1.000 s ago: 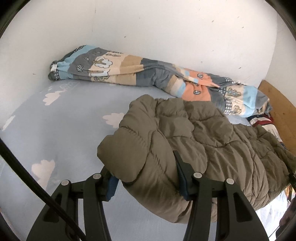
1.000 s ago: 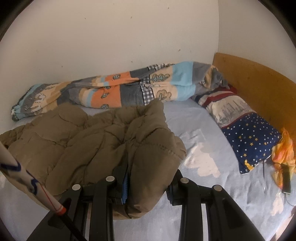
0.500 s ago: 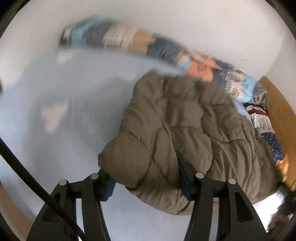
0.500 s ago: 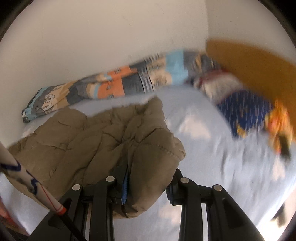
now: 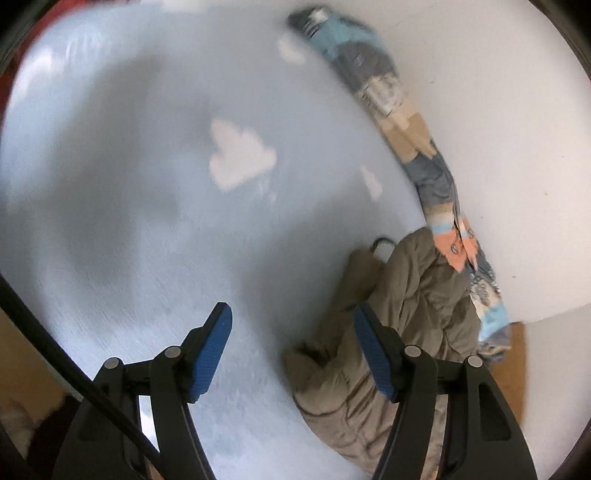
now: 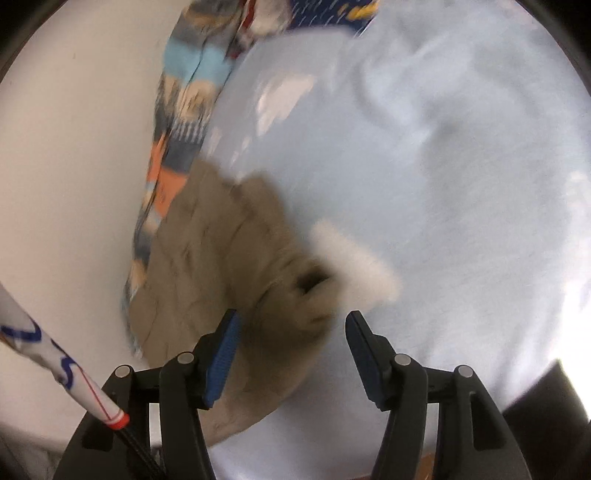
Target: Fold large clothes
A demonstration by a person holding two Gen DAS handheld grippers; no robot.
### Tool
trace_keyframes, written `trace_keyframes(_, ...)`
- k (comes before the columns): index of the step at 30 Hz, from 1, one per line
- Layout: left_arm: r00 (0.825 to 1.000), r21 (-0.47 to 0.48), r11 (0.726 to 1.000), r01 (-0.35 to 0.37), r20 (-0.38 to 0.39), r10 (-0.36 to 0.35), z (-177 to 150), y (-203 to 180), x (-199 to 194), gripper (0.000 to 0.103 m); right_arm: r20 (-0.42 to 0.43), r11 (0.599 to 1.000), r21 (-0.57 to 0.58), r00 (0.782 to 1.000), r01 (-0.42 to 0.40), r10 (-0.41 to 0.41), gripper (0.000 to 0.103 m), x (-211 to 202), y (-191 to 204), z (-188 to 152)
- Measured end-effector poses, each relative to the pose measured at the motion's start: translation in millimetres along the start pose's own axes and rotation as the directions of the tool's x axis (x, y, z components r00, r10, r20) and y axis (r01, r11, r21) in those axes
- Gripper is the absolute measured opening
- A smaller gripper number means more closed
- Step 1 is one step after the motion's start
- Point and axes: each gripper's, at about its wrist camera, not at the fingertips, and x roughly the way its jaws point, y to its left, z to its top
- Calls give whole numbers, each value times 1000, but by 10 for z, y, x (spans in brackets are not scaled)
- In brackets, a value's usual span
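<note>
The left gripper (image 5: 291, 343) stands open at the bottom of the left wrist view, its two blue-padded fingers (image 5: 210, 350) spread with only bedsheet between them; its jaws have just been opening, and the fold of coat they pinched a second ago is gone from between them. The right gripper (image 6: 291, 354) at the bottom of the right wrist view is likewise open after just widening, and the edge of the coat lies loosely in the gap, the pads not pressing on it.

The one olive-brown quilted puffer coat (image 5: 402, 314), the task's garment, now lies released on the pale blue cloud-print bedsheet (image 5: 147, 184), at the lower right of the left view and the lower left of the right view (image 6: 221, 258). Both views have rolled strongly since the earlier frames. My reading is that a fold has been laid down and let go, so the next grasp would be for a further fold or a tidy-up.

Beyond the coat, one long patchwork quilt roll in blue, grey, tan and orange (image 5: 417, 147) runs along the white wall (image 5: 498, 110). One navy starred pillow (image 6: 325, 14) shows at the top of the right view, blurred.
</note>
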Motion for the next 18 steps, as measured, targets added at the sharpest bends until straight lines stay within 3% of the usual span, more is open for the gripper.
trace_keyframes(2,998,151,988,-16,66,6,-121,-327,-72,67,87,998,-60,996,14,-8,64,-163,104,35)
trace_keyframes(4,994,324,945,-37,106,3,-305,-702,-81,67,142,978,-209,990,18,12,64,-235,404,-26)
trace_keyframes(5,993,411,911,-39,119,-11,-398,-885,-75,67,166,951,-309,986,25,28,64,-238,613,-122)
trace_keyframes(7,989,587,808,-40,139,-52,-758,-1317,-19,67,162,878,-478,985,33,51,62,-135,979,-338)
trace_keyframes(11,992,750,661,2,83,-97,-1286,-1812,215,68,98,757,-654,993,10,71,49,293,1469,-689)
trace_keyframes(12,993,784,621,3,69,-93,-1425,-1926,315,68,87,736,-677,994,12,64,42,402,1540,-744)
trace_keyframes(15,998,833,554,-1,32,-47,-1616,-2117,612,68,57,696,-718,998,21,29,35,718,1667,-843)
trace_keyframes(18,996,844,533,-67,29,79,-1668,-2186,958,72,49,668,-741,998,66,-44,34,967,1693,-905)
